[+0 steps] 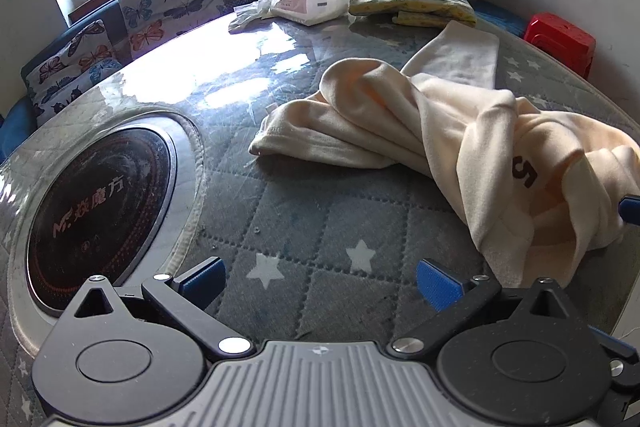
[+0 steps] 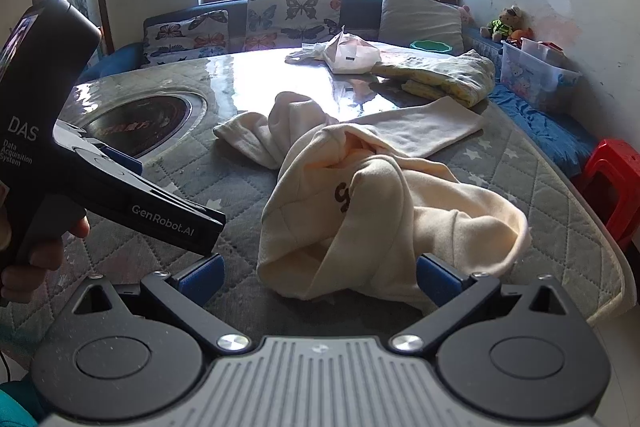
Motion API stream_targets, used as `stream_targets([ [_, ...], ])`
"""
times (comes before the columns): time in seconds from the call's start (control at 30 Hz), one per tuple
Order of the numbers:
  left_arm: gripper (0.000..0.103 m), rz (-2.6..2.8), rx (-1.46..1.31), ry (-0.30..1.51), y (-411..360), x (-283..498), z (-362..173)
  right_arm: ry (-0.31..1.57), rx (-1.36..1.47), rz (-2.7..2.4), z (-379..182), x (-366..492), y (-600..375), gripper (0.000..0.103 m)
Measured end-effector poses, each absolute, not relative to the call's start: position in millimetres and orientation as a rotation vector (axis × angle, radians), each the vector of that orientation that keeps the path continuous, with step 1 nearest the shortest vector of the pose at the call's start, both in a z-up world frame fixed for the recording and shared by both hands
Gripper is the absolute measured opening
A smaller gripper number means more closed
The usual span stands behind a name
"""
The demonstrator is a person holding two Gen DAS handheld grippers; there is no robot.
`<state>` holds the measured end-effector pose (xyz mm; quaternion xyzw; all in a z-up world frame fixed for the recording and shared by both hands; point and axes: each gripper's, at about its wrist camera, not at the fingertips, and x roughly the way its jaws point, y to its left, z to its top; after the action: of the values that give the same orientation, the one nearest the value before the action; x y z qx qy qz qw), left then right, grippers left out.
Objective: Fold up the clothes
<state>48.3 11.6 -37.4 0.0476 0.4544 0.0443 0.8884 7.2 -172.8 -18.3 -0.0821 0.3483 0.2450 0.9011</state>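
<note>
Tongs: left gripper (image 1: pixel 320 281) and right gripper (image 2: pixel 318 277) both spread wide, gripping nothing.
Garment: crumpled cream fleece sweatshirt (image 2: pixel 360 203) heaped on grey quilted star-print table cover (image 1: pixel 304 227), unfolded.
Right: garment's near hem between its jaws, probably lining up a grab.
Left: beside the heap, clear.

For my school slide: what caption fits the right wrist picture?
Open right gripper nears a crumpled cream garment on the quilted table.

One cream sweatshirt (image 2: pixel 360 195), one yellow folded garment (image 2: pixel 444 75), one white bag (image 2: pixel 352 55). Two butterfly cushions (image 2: pixel 294 19), one grey pillow (image 2: pixel 420 15). One red stool (image 2: pixel 612 179).
</note>
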Motion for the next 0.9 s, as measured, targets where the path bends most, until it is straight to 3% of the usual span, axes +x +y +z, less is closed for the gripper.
stream_targets([
  [0.7,0.103,0.103,0.076,0.965,17.0,85.3,-27.8,0.710,-0.137,0.539,-7.1,44.4,-176.8,0.102],
  [0.9,0.103,0.120,0.066,0.947,21.1,92.5,-18.5,0.704,-0.126,0.546,-4.3,52.8,-181.4,0.097],
])
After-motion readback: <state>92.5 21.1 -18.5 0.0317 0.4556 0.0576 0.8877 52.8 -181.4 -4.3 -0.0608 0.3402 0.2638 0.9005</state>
